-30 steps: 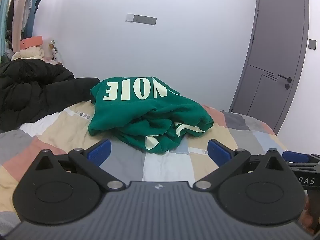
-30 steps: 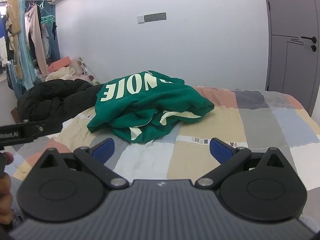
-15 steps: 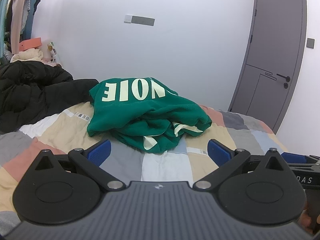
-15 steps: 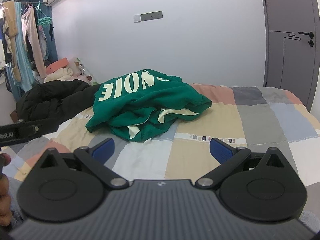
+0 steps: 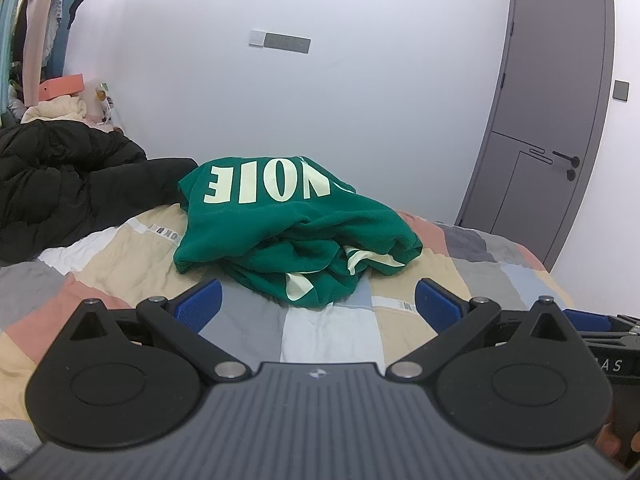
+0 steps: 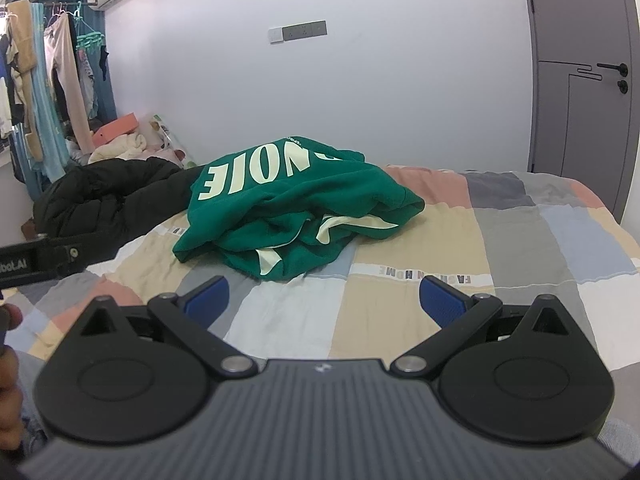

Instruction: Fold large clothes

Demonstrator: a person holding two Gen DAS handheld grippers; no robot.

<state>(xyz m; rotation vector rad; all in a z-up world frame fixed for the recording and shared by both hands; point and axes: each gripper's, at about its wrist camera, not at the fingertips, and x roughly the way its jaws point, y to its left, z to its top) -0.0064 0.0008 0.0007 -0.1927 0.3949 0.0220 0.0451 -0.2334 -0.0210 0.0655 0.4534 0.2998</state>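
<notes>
Green fleece, crumpled into a loose heap, is what we face: the green sweatshirt (image 5: 288,236) (image 6: 288,216) lies bunched on the patchwork bedspread (image 5: 328,336) (image 6: 520,236), and we take that heap as our landmark. Pale cream letters run across its upper, far side, and cream strips show in the folds on its near side. We cannot tell which part is sleeve or hem.

Our left tool (image 5: 318,302) hangs just short of the sweatshirt's near edge, its blue pads (image 5: 198,305) spread wide apart with nothing between them. Our right tool (image 6: 326,300) sits a little further back from the heap, over the bedspread's pale squares, its blue pads (image 6: 442,300) likewise set wide and gripping nothing. Neither tool touches the cloth. From the right wrist view, the left tool's black body shows at the frame's left edge, level with the sweatshirt's near side.

To the left of the sweatshirt, touching or nearly touching its far corner, a black puffer jacket (image 5: 68,184) (image 6: 108,196) is piled on the bed. Behind the sweatshirt rises a white wall with a switch panel (image 5: 280,41) (image 6: 298,31) above it. Well to the right of the heap stands a grey door (image 5: 548,128) (image 6: 580,68), shut. Far to the left, beyond the jacket, clothes hang on a rack (image 6: 48,92).
</notes>
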